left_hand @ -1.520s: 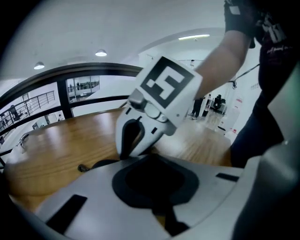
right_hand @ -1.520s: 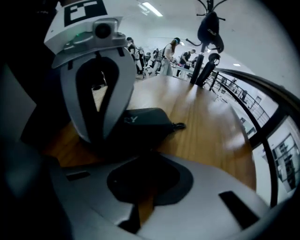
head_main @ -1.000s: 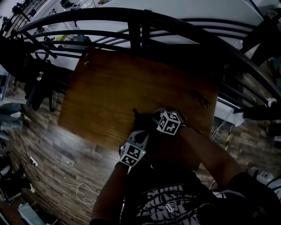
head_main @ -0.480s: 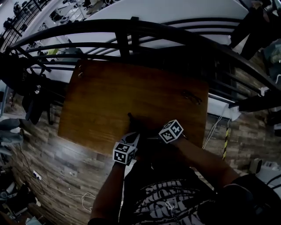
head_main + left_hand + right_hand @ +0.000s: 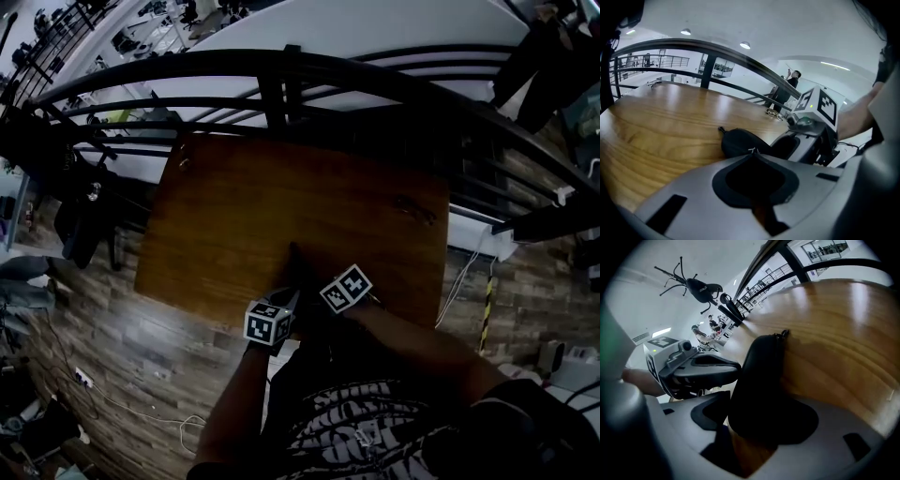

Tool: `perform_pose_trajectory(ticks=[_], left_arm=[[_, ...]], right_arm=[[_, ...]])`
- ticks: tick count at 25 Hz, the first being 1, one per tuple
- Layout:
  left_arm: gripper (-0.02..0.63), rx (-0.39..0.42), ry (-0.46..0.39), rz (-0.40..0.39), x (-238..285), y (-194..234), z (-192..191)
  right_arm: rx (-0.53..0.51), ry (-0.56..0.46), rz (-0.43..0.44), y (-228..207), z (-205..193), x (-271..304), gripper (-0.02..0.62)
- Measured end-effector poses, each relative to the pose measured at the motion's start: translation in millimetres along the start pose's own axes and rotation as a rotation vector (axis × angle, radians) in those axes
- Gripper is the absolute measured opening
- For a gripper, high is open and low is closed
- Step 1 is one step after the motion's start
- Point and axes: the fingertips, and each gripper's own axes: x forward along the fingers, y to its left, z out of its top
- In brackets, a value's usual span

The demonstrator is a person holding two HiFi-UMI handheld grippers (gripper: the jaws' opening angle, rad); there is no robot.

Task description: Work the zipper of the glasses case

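- Glasses case (image 5: 740,143): black and soft-sided. It is lying flat near the person's edge of the wooden table (image 5: 225,197), with its long axis running away from the person. It is looking closed, with no gap showing between its halves.
- Left gripper (image 5: 751,153): its jaws are sitting fully together. The tips are resting right at the near end of the case. Whether they are nipping a small tab there is too dark to tell.
- Right gripper (image 5: 757,406): its jaws have just been opening and are standing wide apart. The near end of the case is lying between them, but the pads are not pressing on it, so this tool is gripping nothing.
- Small nub (image 5: 783,333): it is sticking out at the far tip of the case. It may be the zipper pull or a carrying loop; the views are not settling which.
- Zipper: its track is not showing plainly in any view, because the case is reading as one dark mass.
- Metal object (image 5: 775,112): it is lying well apart from the case, toward the far right of the table, and is playing no part.
- Progress, as a judgement: both tools are gathering at the near end of the case, with one clenched and the other released.
  - No opened seam is showing, so the zipper run is appearing either wholly finished or not yet started.
  - Taking a firm hold of the pull and steadying the body of the case are seeming to be the work left.
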Motion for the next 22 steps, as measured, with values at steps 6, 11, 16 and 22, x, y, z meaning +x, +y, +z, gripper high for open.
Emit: perform_pose_trajectory(ticks=[6, 11, 16, 22], left_arm=[[0.129, -0.095, -0.141, -0.181, -40, -8, 30], [0.171, -0.062, -0.234, -0.366, -84, -27, 74], [0.227, -0.126, -0.356, -0.561, -106, -46, 119], [0.318, -0.16, -0.523, -0.904, -151, -89, 177]], right_arm=[[-0.202, -0.053, 0.024, 30, 13, -26, 0.276], [-0.258, -0.221, 0.079, 67, 47, -88, 0.272], [-0.301, -0.391, 0.162, 103, 74, -150, 0.27], [-0.372, -0.49, 0.286, 145, 85, -199, 0.27]])
